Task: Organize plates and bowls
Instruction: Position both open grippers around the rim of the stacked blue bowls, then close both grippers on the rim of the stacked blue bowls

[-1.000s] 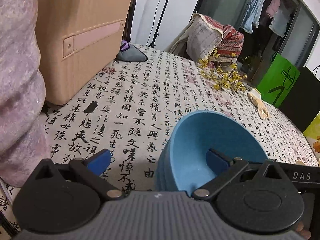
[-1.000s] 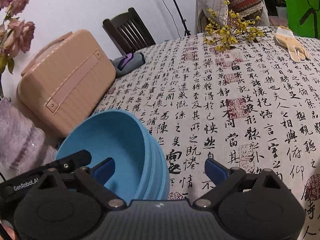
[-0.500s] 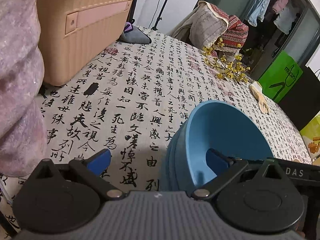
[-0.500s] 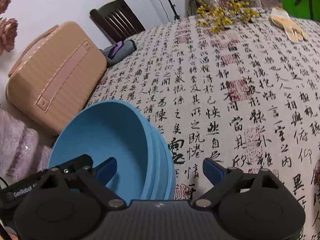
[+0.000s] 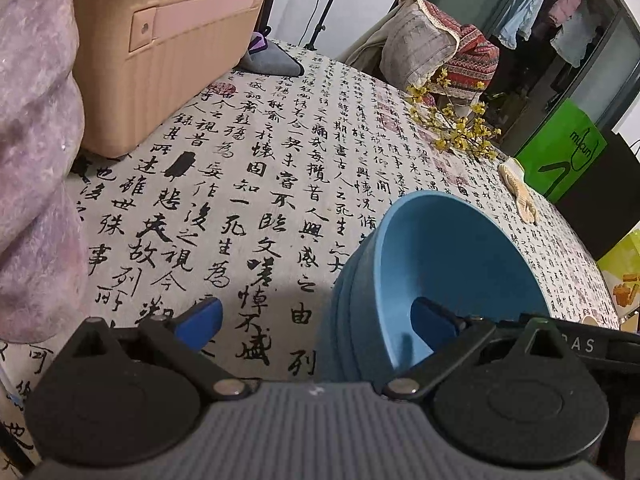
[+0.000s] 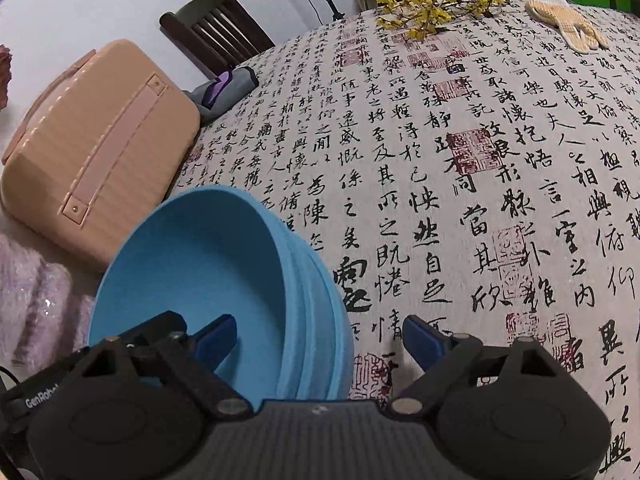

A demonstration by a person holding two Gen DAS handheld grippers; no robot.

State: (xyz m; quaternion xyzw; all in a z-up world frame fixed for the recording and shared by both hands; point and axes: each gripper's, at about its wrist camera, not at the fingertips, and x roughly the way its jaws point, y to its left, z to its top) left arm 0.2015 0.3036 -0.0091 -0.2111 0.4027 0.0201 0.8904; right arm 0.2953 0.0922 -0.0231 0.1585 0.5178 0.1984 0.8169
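Note:
A stack of blue bowls [image 5: 460, 264] stands on the calligraphy-print tablecloth [image 5: 256, 184], close in front of both grippers. My left gripper [image 5: 316, 320] is open and straddles the stack's left wall: one finger is outside and the other inside the top bowl. The same stack of bowls [image 6: 200, 260] sits at the lower left of the right wrist view. My right gripper [image 6: 318, 336] straddles its right wall, left finger inside and right finger outside. Its jaws are closing, but the pads stand off the wall.
A beige hard case [image 6: 96, 152] stands at the table's left, with a fuzzy lilac object [image 5: 36, 152] beside it. Further back lie a grey pouch [image 6: 224, 88], yellow flower sprigs [image 6: 432, 8] and a cream glove [image 6: 568, 20]. A dark wooden chair [image 6: 220, 32] stands behind the table.
Both views have tipped a little further down toward the table. The right gripper's fingers have drawn slightly closer together around the bowl wall. The bowls have stayed in place.

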